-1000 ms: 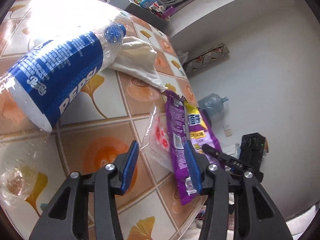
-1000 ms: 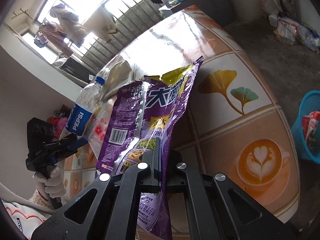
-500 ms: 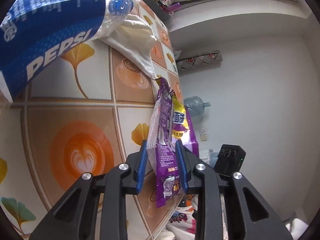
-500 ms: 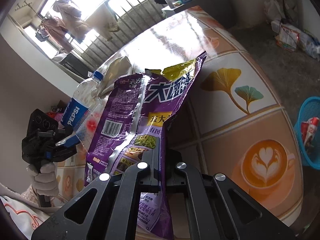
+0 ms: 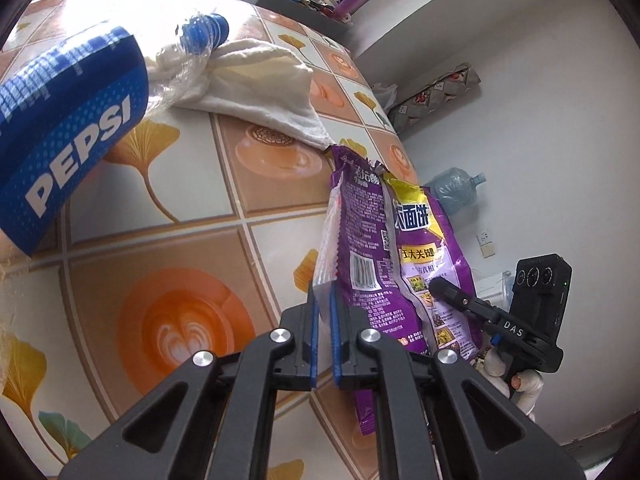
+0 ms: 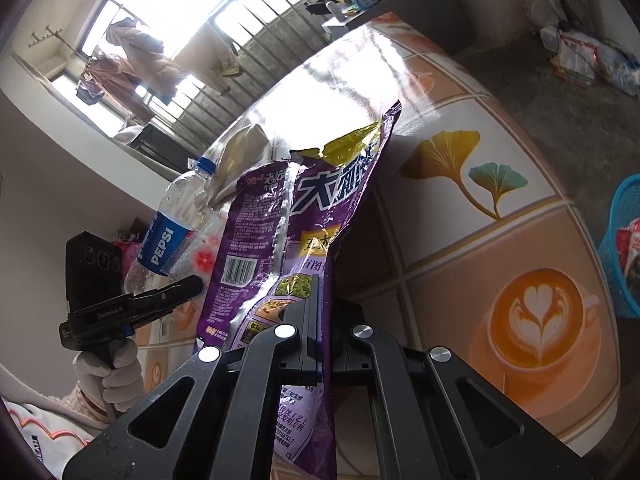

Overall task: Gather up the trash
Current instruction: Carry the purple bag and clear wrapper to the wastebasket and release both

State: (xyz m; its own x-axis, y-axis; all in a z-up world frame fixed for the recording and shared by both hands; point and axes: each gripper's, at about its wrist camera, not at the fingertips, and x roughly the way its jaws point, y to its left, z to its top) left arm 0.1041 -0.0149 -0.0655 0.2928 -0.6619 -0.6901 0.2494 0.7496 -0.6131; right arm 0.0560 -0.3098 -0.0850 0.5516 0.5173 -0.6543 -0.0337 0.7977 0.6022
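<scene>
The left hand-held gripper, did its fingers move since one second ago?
Yes. The left hand-held gripper has closed: its blue pads, earlier wide apart over the coffee-cup tile, now pinch the clear floral wrapper beside the purple snack bag.

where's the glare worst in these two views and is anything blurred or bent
Left wrist view: the tabletop blows out white at upper left behind the Pepsi bottle, which looms large and curved from the fisheye. Right wrist view: the window is overexposed, a bright streak washes out the table above the purple snack bag, and the window bars bow; the print stays sharp.
</scene>
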